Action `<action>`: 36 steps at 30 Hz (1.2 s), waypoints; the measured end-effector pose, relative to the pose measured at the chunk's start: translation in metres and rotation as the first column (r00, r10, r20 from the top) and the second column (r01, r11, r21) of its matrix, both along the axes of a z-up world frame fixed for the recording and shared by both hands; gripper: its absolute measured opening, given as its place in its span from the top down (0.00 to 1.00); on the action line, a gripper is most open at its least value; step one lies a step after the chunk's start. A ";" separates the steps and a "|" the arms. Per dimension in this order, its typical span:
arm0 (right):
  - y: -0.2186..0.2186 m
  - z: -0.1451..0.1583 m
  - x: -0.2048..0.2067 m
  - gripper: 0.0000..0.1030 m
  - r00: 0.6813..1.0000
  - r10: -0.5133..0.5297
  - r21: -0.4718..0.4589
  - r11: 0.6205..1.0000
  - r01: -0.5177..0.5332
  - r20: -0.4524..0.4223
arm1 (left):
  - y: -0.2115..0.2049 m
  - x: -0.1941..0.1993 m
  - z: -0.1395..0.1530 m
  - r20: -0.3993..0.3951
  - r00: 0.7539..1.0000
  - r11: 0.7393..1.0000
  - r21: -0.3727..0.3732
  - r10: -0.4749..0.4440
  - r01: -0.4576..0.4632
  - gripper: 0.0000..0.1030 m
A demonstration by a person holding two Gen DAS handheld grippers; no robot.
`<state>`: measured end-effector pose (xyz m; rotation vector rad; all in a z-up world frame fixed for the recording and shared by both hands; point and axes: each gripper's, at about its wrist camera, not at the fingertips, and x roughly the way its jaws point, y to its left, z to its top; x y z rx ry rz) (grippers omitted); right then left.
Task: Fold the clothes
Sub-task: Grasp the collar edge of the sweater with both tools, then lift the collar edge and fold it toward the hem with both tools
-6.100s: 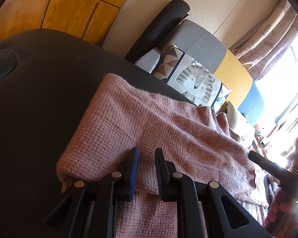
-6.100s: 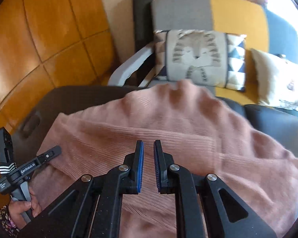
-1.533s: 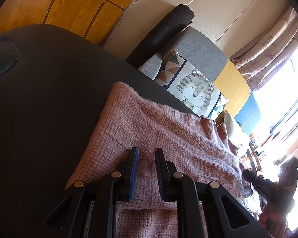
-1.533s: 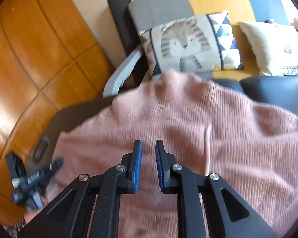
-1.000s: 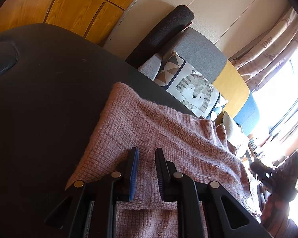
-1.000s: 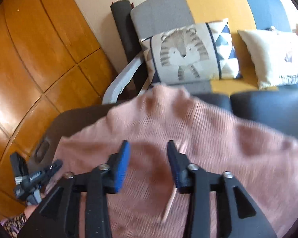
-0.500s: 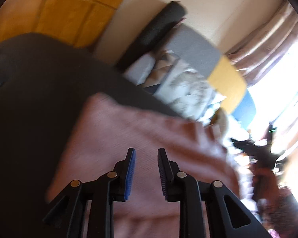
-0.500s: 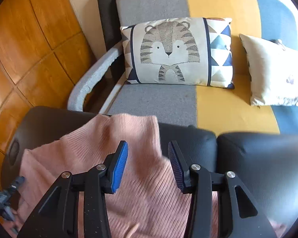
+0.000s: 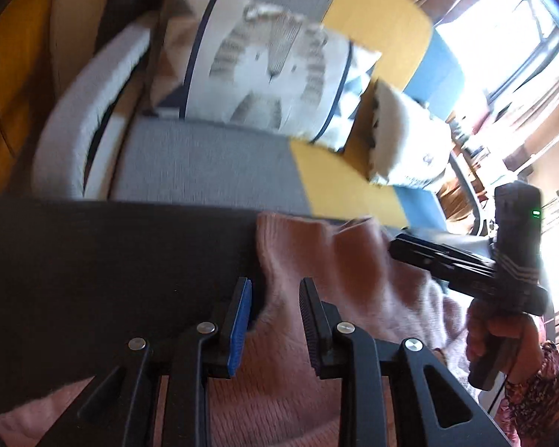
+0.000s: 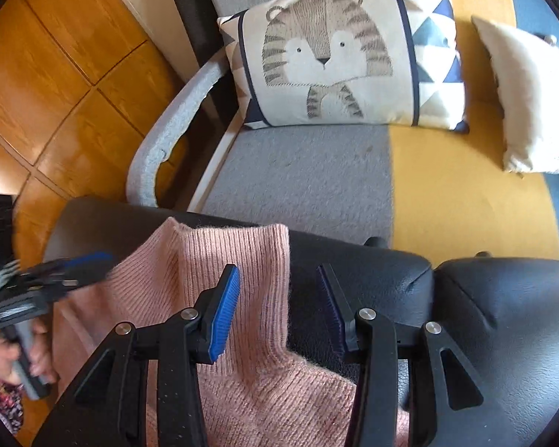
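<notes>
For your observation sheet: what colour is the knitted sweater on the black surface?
Dusty pink sweater, seen best in the right wrist view.

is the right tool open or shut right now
Open. The right tool shows a wide gap between its blue pads, straddling the pink sweater collar edge without pinching it.

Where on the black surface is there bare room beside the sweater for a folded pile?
Bare black surface lies right of the pink sweater, up to the sofa-side edge; another bare stretch lies left of it in the left wrist view. It is crowded at the sweater's collar, where both grippers hover.
</notes>
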<state>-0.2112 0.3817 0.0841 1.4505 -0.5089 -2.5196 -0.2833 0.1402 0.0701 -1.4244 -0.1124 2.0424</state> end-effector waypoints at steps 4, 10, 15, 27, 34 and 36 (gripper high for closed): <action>-0.001 -0.002 0.000 0.55 1.000 0.019 -0.004 1.000 -0.019 -0.009 | 0.010 -0.005 -0.008 0.006 1.000 1.000 0.006 -0.031 0.031 0.72; -0.012 -0.002 0.000 0.79 0.999 0.036 0.093 0.995 -0.033 -0.021 | 0.008 -0.008 -0.013 0.016 0.999 0.997 0.069 0.030 -0.031 0.69; -0.015 0.004 0.003 0.94 1.000 0.010 0.074 0.997 -0.008 -0.018 | 0.024 -0.002 -0.004 -0.044 0.999 1.000 0.001 0.027 -0.027 0.95; -0.015 0.090 0.087 0.95 0.978 -0.008 -0.070 0.998 -0.007 -0.209 | -0.024 0.075 0.068 -0.210 0.977 0.957 0.287 0.035 0.028 0.95; -0.037 0.100 0.176 0.95 0.952 0.036 -0.063 0.996 -0.058 -0.303 | -0.070 0.148 0.066 -0.296 0.954 0.928 0.366 0.040 0.075 0.95; -0.048 0.089 0.200 0.95 0.949 0.053 -0.042 0.997 -0.069 -0.311 | -0.076 0.169 0.057 -0.308 0.951 0.931 0.355 0.031 0.084 0.95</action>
